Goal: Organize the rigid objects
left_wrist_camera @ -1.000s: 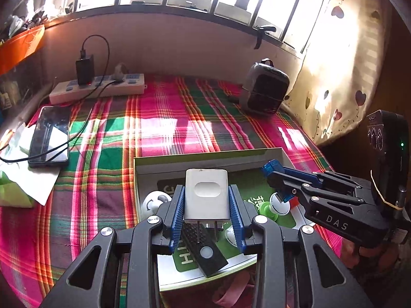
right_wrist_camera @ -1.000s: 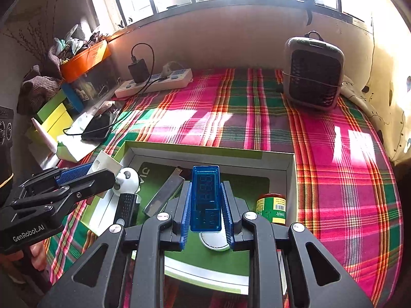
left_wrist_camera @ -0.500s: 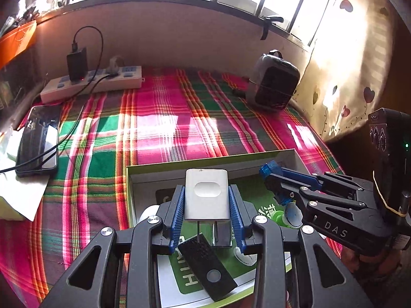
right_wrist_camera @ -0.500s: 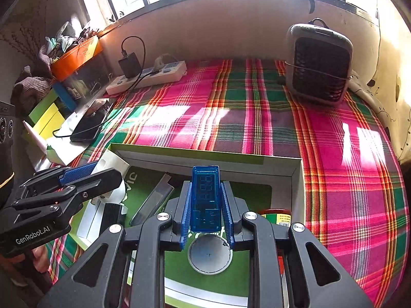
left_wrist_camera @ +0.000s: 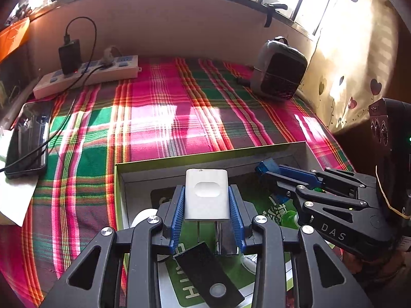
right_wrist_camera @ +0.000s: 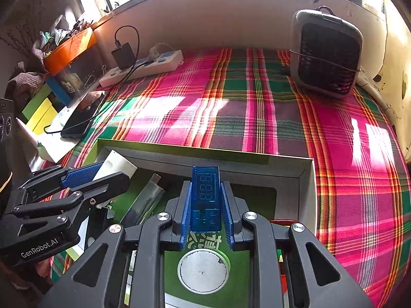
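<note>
My left gripper (left_wrist_camera: 206,197) is shut on a white plug adapter (left_wrist_camera: 206,195), prongs pointing back toward the camera, held over the open green box (left_wrist_camera: 210,157). My right gripper (right_wrist_camera: 205,200) is shut on a translucent blue USB meter (right_wrist_camera: 206,197) with a digit display, also over the box (right_wrist_camera: 205,154). Each gripper shows in the other's view: the right one (left_wrist_camera: 272,173) at right, the left one (right_wrist_camera: 102,172) at left. Inside the box lie a black remote-like bar (left_wrist_camera: 208,274), a silver flat bar (right_wrist_camera: 146,200), a round silver disc (right_wrist_camera: 203,270) and a small red-lidded jar (right_wrist_camera: 281,222), partly hidden.
The box rests on a pink and green plaid cloth (left_wrist_camera: 167,118). At the back stand a white power strip with a black charger (left_wrist_camera: 87,73) and a small grey fan heater (left_wrist_camera: 278,69). A black phone (left_wrist_camera: 28,138) on cable lies at the left.
Both grippers have moved forward and down over the box with their objects still held. The box's contents have slid lower in both views; the far rim is nearer.
</note>
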Motion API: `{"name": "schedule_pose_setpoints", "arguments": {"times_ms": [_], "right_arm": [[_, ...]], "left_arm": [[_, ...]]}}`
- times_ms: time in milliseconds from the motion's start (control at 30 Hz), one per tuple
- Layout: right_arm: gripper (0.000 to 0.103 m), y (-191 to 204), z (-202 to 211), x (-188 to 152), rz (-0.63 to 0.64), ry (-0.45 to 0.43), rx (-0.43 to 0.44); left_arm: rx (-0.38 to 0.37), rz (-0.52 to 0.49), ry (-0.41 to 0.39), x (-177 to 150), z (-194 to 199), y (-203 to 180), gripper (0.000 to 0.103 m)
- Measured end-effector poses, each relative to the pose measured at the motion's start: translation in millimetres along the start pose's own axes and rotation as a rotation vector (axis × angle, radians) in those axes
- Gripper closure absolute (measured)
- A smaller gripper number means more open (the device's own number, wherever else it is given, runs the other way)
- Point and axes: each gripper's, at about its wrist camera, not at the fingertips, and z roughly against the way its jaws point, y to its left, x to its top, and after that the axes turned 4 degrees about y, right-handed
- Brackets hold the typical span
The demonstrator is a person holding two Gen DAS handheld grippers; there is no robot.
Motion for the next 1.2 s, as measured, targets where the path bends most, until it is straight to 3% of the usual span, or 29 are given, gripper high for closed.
{"name": "schedule_pose_setpoints", "arguments": {"times_ms": [1200], "right_arm": [[0.08, 5.1, -9.7, -2.4, 0.045, 0.005, -0.061]], "left_arm": [[0.06, -0.032, 0.035, -0.4, -17.1, -1.8, 0.071]]}}
